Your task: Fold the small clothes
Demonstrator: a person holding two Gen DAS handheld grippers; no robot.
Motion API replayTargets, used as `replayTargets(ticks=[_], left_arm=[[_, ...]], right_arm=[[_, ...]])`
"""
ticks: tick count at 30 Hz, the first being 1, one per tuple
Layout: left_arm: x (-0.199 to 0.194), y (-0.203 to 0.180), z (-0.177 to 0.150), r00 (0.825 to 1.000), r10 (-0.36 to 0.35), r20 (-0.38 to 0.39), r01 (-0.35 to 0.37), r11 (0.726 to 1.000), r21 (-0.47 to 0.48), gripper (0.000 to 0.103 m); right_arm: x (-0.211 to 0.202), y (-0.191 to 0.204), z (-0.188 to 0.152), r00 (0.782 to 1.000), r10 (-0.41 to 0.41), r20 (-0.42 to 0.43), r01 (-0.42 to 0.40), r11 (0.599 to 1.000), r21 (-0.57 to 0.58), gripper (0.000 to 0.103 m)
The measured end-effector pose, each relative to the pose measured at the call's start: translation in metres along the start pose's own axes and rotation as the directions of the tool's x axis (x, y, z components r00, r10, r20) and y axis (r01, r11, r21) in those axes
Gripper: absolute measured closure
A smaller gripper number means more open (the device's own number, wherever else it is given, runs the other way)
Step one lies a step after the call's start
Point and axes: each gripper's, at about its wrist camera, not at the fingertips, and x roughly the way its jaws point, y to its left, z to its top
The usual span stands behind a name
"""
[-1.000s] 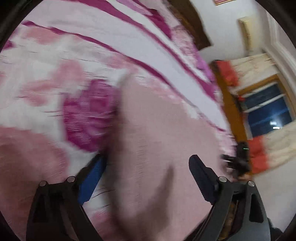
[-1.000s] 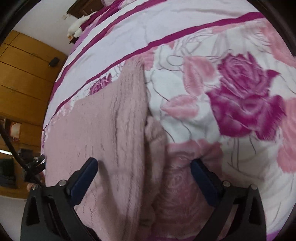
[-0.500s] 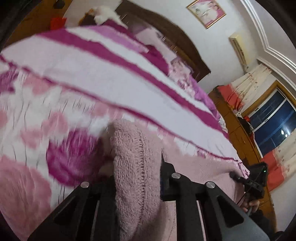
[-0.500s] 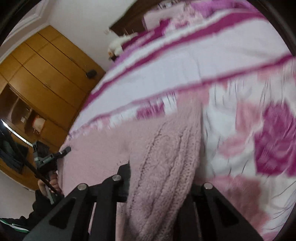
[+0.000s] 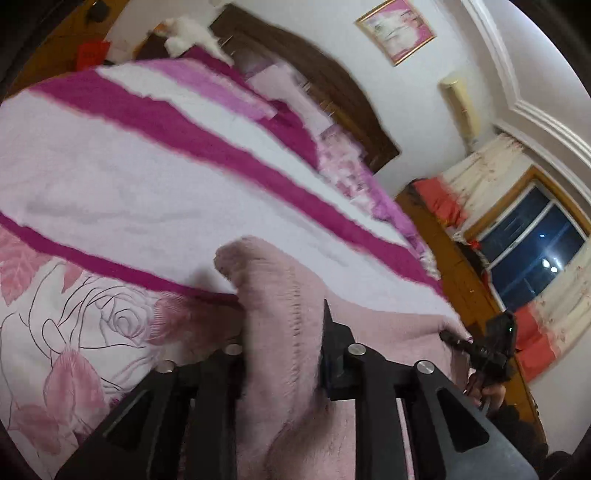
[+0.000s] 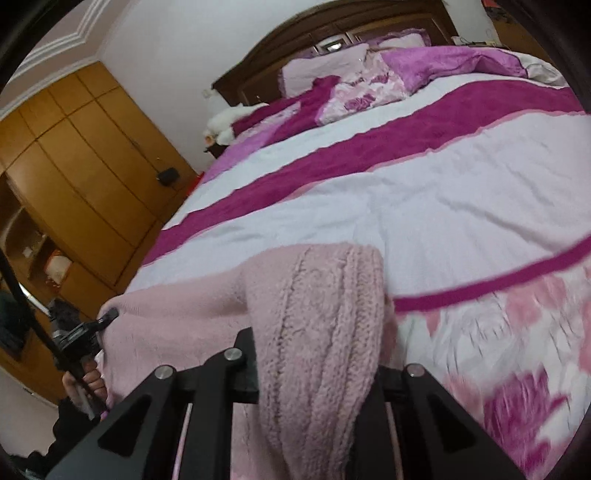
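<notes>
A pale pink knitted sweater (image 5: 280, 325) lies on the bed's floral quilt (image 5: 74, 332). My left gripper (image 5: 282, 354) is shut on a fold of the sweater and holds it raised off the quilt. In the right wrist view my right gripper (image 6: 317, 365) is shut on the cable-knit edge of the same sweater (image 6: 317, 317), also lifted. Each gripper shows small in the other's view, the right one in the left wrist view (image 5: 487, 347) and the left one in the right wrist view (image 6: 81, 332), at the sweater's far corner. The fingertips are buried in the knit.
The quilt has magenta stripes (image 6: 369, 155) and a white band beyond the sweater. Pillows (image 6: 354, 85) and a dark headboard (image 6: 332, 29) stand at the far end. A wooden wardrobe (image 6: 74, 155) is left, a window with curtains (image 5: 528, 251) right.
Both grippers were open above the flat sweater, then closed on its edges. They have since lifted the sweater and tilted up, so the bed's far end comes into view.
</notes>
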Motion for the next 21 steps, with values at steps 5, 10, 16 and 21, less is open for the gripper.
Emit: replayTargets(ticks=[5, 10, 16, 21], left_arm=[[-0.020, 0.039, -0.018, 0.998, 0.061, -0.017, -0.063, 0.982, -0.179, 0.085], [-0.076, 0.062, -0.081, 0.997, 0.007, 0.082, 0.026, 0.918, -0.395, 0.056], [-0.062, 0.033, -0.111, 0.997, -0.016, 0.070, 0.038, 0.945, -0.325, 0.041], [-0.037, 0.018, -0.118, 0.999, 0.049, -0.007, -0.049, 0.974, -0.222, 0.103]], right_arm=[[0.041, -0.031, -0.003, 0.964, -0.217, -0.151, 0.231, 0.970, 0.081, 0.045], [-0.018, -0.054, -0.041, 0.983, -0.179, 0.028, 0.164, 0.943, 0.288, 0.013], [-0.075, -0.063, -0.122, 0.970, -0.166, 0.176, 0.047, 0.844, 0.535, 0.006], [-0.027, -0.027, -0.128, 0.997, -0.033, 0.064, 0.002, 0.895, 0.447, 0.008]])
